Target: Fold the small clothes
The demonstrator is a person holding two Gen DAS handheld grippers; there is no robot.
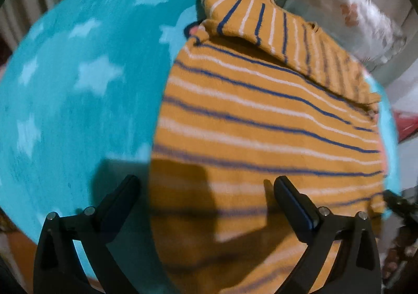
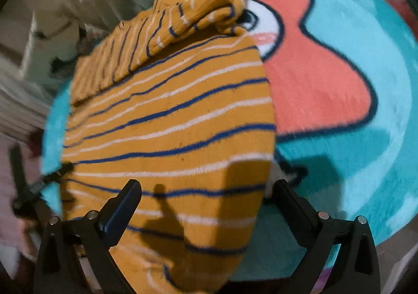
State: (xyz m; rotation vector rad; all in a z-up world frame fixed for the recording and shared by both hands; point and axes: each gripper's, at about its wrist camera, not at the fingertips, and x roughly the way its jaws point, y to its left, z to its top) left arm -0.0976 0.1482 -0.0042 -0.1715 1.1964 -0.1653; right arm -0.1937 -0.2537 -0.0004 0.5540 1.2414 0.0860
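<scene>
A small mustard-orange garment with blue and white stripes lies flat on a turquoise blanket. A sleeve is folded across its far end. My left gripper is open and empty, hovering over the garment's near left edge. In the right wrist view the same garment lies on the blanket, its folded sleeve at the far end. My right gripper is open and empty over the garment's near right edge. The left gripper shows at the garment's left side.
The blanket has pale stars and a coral and white cartoon figure. A white floral fabric lies beyond the garment. The right gripper's tip shows at the right edge.
</scene>
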